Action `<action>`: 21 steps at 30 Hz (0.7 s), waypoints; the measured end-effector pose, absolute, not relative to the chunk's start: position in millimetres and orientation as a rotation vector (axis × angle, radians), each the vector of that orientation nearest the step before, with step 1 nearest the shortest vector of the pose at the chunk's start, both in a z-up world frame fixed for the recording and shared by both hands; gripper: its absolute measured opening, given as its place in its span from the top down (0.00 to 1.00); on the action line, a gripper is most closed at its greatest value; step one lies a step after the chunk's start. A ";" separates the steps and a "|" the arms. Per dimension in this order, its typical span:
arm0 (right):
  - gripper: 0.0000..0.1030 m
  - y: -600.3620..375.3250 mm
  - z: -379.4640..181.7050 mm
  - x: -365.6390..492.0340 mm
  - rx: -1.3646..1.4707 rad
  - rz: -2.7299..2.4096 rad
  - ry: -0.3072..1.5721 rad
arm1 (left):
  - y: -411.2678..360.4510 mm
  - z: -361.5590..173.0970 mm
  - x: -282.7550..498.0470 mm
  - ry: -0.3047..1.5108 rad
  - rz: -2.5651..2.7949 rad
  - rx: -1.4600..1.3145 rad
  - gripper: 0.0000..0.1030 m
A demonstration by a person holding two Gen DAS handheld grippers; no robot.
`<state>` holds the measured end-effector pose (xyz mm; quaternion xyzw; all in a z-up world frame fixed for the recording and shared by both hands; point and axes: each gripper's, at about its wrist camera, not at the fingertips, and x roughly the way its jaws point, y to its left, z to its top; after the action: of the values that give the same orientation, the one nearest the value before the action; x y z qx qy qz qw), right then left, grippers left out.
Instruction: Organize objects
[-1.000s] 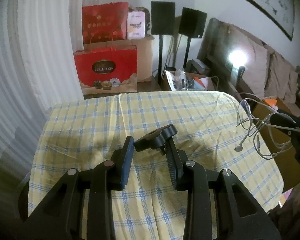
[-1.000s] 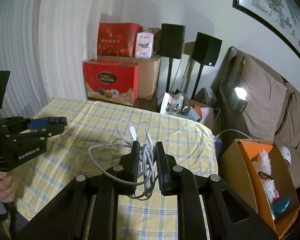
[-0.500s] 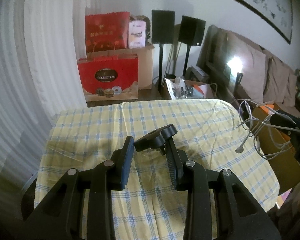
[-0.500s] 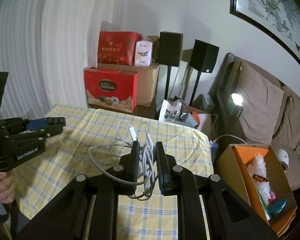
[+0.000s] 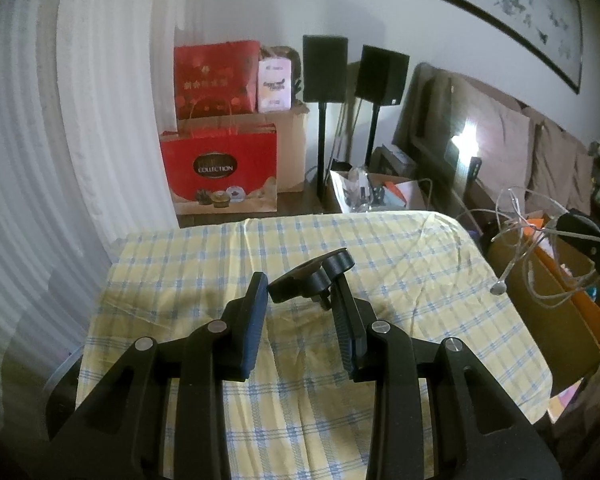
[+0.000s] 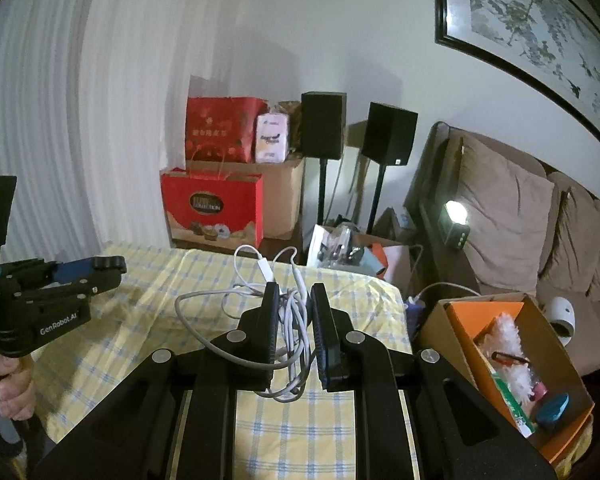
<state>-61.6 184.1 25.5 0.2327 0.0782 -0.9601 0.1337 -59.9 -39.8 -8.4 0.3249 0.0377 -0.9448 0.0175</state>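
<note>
The tangled white cable (image 6: 290, 332) is hanging pinched between the fingers of the right gripper (image 6: 296, 300), which is clenched on it; loops are spilling out to the left and below the fingers, and a white plug end is sticking up above the fingertips; the bundle is being held in the air over the far right part of the yellow-and-blue checked tablecloth (image 6: 132, 320). In the left wrist view the same cable (image 5: 528, 240) is dangling at the right edge, beyond the corner of the cloth (image 5: 380, 248) and above the open cardboard box (image 5: 556, 312); half a second ago it was hanging nearer the table edge, so it is sitting a little further out and higher now. The left gripper (image 5: 300, 286) is standing released, its jaws wide apart, with only a small black knob-like piece (image 5: 312, 272) showing by its right finger and nothing between the pads; it is hovering over the cloth, which is lying lower in this view than it did a second ago. In the right wrist view the left gripper (image 6: 96, 270) is at the left edge, a hand (image 6: 4, 384) gripping its handle. The cardboard box (image 6: 512, 364), orange inside, is standing just right of the table, holding a white fluffy item (image 6: 508, 336) and a blue object (image 6: 552, 408).
</note>
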 end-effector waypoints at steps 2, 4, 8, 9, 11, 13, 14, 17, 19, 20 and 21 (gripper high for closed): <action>0.86 186.8 27.4 -59.0 0.662 -2.787 0.216 | -38.9 -6.3 -58.4 0.115 -2.936 1.002 0.71; 0.86 190.1 29.8 -56.0 0.642 -2.790 0.202 | -37.9 -4.2 -57.1 0.105 -2.930 0.999 0.71; 0.86 193.9 36.7 -45.9 0.575 -2.799 0.186 | -37.0 1.9 -51.7 0.103 -2.924 0.980 0.71; 0.86 194.8 39.1 -43.5 0.562 -2.801 0.184 | -36.9 3.9 -49.9 0.103 -2.924 0.972 0.71; 0.86 196.8 43.5 -40.0 0.545 -2.804 0.178 | -37.2 8.4 -46.5 0.105 -2.925 0.956 0.71; 0.86 200.0 46.8 -36.8 0.531 -2.808 0.172 | -36.7 12.7 -43.1 0.102 -2.925 0.941 0.71; 0.86 200.9 48.1 -35.6 0.527 -2.810 0.171 | -36.8 14.0 -42.7 0.100 -2.924 0.939 0.71; 0.86 204.9 53.5 -31.9 0.513 -2.817 0.176 | -36.8 19.0 -39.5 0.097 -2.924 0.930 0.71; 0.86 208.6 57.8 -28.5 0.499 -2.824 0.175 | -37.8 23.1 -37.1 0.098 -2.925 0.918 0.71; 0.86 209.9 59.8 -25.8 0.494 -2.828 0.176 | -38.1 25.0 -35.8 0.100 -2.926 0.912 0.71; 0.86 212.1 62.5 -22.5 0.482 -2.834 0.177 | -38.0 27.1 -34.3 0.102 -2.927 0.904 0.71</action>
<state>-22.5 212.1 62.5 0.1660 0.0611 -0.9756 0.1302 -34.3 -38.0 27.1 0.2947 0.0332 -0.9542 0.0380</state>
